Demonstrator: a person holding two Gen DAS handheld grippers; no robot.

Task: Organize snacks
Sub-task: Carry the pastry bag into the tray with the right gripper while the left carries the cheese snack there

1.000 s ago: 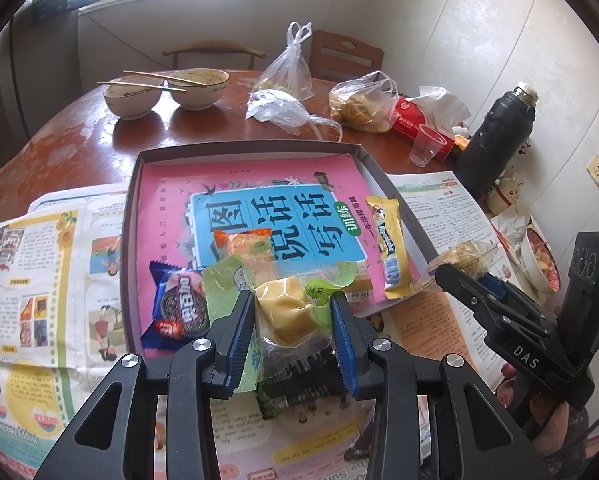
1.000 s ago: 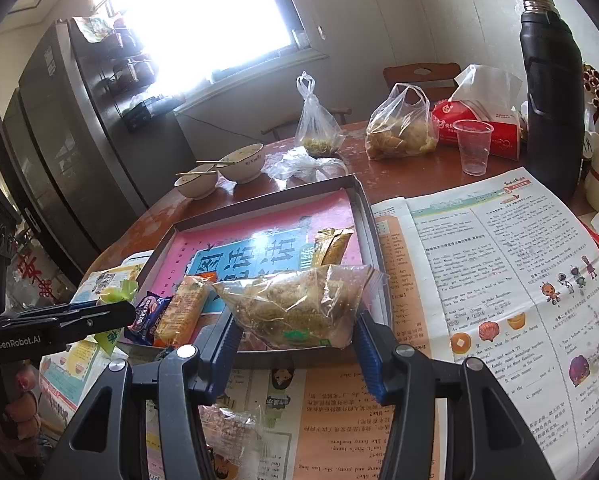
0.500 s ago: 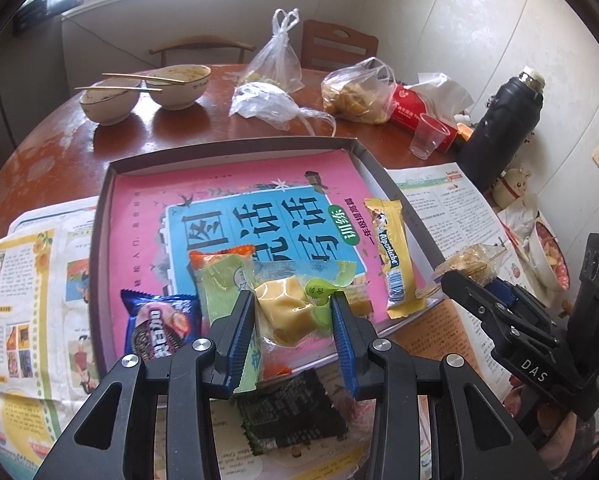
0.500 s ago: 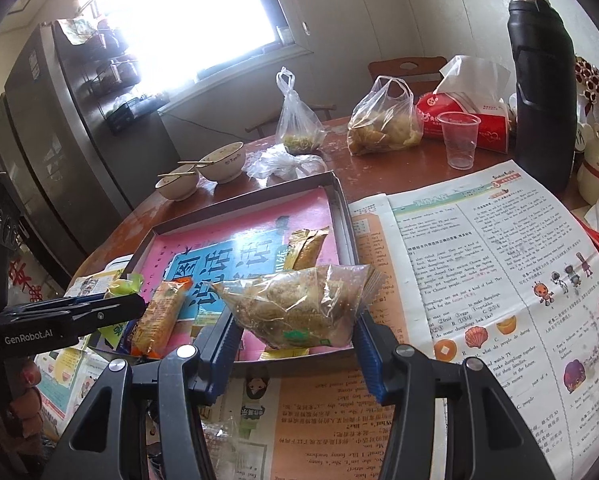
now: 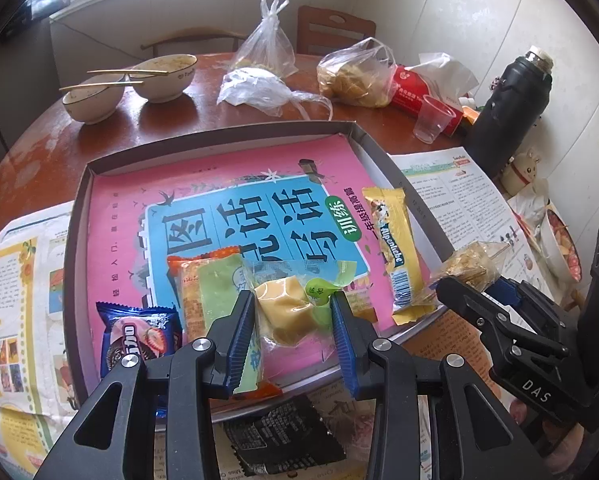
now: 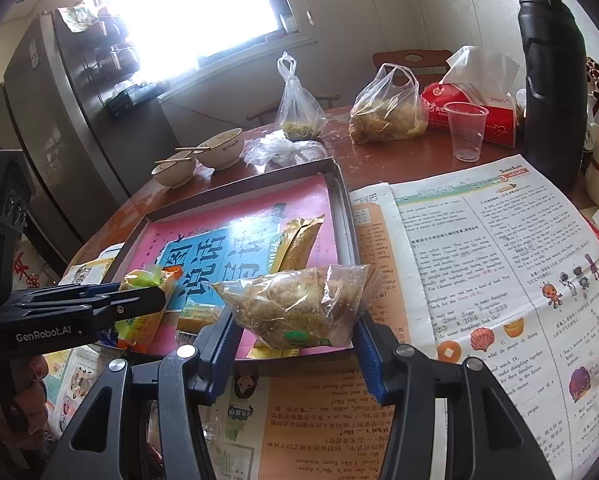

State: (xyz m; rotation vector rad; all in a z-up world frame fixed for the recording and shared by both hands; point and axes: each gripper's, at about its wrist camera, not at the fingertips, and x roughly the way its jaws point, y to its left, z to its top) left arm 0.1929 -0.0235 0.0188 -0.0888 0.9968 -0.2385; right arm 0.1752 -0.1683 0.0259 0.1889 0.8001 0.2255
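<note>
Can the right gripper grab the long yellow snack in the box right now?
Probably not yet. The right gripper is already shut on the crumbly snack bag, so it is full, though the long yellow snack lies uncovered in the box.

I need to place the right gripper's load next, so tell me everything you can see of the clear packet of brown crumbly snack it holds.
The clear plastic packet of brown crumbly snack is a sealed, crinkled pouch, roughly wedge-shaped, with a small green mark low on its front. It lies sideways, gripped from both sides by the blue-padded jaws of the right gripper, which are shut on it. It hangs above the near right corner of the shallow grey cardboard tray, just in front of the long yellow wrapped bar; whether it touches them is unclear.
</note>
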